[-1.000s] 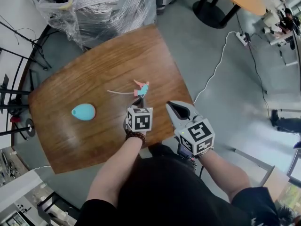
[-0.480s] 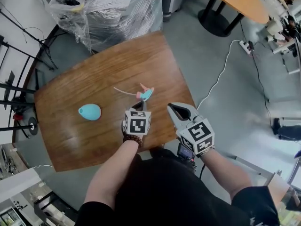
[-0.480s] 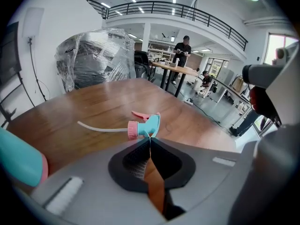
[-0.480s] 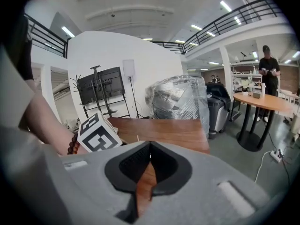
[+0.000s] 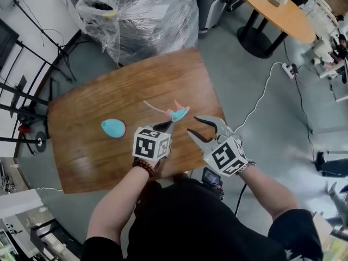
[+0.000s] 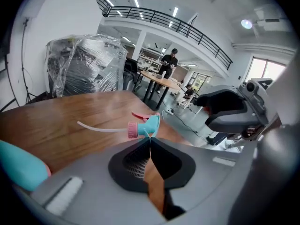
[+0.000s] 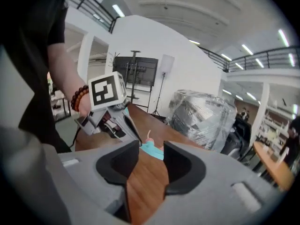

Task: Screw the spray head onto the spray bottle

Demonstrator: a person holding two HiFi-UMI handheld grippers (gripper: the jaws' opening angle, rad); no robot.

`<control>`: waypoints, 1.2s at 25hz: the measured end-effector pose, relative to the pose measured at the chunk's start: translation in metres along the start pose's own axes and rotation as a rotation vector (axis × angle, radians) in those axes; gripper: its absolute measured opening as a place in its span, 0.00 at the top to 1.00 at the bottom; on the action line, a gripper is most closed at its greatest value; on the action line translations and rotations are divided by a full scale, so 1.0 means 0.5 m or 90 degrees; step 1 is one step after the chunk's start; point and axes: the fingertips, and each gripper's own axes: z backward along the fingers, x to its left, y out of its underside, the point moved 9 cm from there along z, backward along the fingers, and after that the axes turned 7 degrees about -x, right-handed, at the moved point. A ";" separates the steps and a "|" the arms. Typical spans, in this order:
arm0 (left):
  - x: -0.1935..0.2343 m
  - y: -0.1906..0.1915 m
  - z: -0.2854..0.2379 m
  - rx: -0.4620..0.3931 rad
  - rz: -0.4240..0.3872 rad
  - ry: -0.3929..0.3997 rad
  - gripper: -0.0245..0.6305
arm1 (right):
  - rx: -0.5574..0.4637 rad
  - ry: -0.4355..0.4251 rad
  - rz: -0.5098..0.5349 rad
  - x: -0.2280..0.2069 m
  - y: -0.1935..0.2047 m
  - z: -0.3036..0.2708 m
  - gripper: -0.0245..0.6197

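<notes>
Starting nearest: the right gripper (image 5: pixel 193 125) has just been opening; its jaws stand apart with nothing between them. The left gripper (image 5: pixel 169 124) is closed, tips pinching the spray head (image 5: pixel 178 113), apparently held just above the table (image 5: pixel 109 91). The bottle (image 5: pixel 112 128) lies well apart, untouched. Judgement: screwing not begun. No brand or label legible; only square markers.

Teal spray head (image 5: pixel 178 113) with white tube lies apart from the rounded teal spray bottle (image 5: pixel 113 128).
</notes>
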 end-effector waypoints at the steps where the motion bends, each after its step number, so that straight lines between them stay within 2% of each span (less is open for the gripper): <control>1: 0.001 -0.006 0.012 -0.001 0.002 0.012 0.93 | 0.005 -0.006 0.046 0.004 -0.010 -0.005 0.73; 7: 0.012 -0.032 0.081 0.001 0.000 0.076 0.93 | 0.030 -0.049 0.279 0.052 -0.073 -0.045 0.65; 14: 0.033 -0.055 0.157 0.029 0.015 0.186 0.93 | 0.088 -0.076 0.486 0.136 -0.118 -0.105 0.62; 19: 0.056 -0.066 0.206 0.040 0.018 0.244 0.93 | 0.131 -0.070 0.561 0.170 -0.151 -0.147 0.62; 30: 0.089 -0.066 0.259 0.030 0.065 0.342 0.93 | 0.198 -0.107 0.643 0.198 -0.182 -0.192 0.66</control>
